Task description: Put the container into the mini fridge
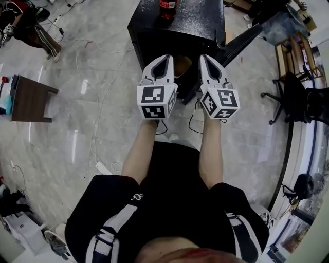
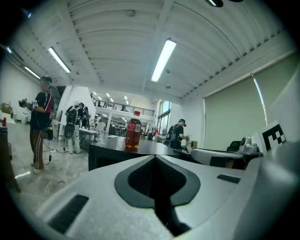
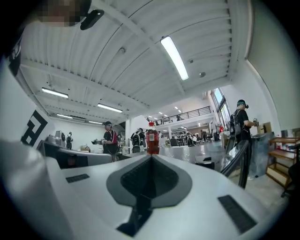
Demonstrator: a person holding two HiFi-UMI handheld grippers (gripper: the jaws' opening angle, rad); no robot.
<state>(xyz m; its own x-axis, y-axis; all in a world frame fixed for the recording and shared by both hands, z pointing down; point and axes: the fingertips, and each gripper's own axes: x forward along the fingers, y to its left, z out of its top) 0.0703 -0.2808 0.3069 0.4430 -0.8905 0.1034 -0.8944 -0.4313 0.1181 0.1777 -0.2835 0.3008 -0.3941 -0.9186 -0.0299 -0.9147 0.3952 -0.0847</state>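
The black mini fridge (image 1: 187, 23) stands on the floor in front of me, its door (image 1: 247, 38) swung open to the right. A red-capped cola bottle (image 1: 167, 9) stands on its top. My left gripper (image 1: 165, 57) and right gripper (image 1: 203, 57) are held side by side just before the fridge's opening, both shut and holding nothing. A tan rounded thing (image 1: 182, 66) shows in the opening between them; I cannot tell if it is the container. In the left gripper view the cola bottle (image 2: 133, 132) rises beyond the shut left gripper (image 2: 154, 157). In the right gripper view the cola bottle (image 3: 152, 139) stands right over the right gripper (image 3: 151, 156).
A small brown side table (image 1: 31, 97) stands at the left. Office chairs (image 1: 293, 97) are at the right. Cables (image 1: 97, 128) and a power strip (image 1: 103, 168) lie on the marble floor. People (image 2: 41, 122) stand farther back in the hall.
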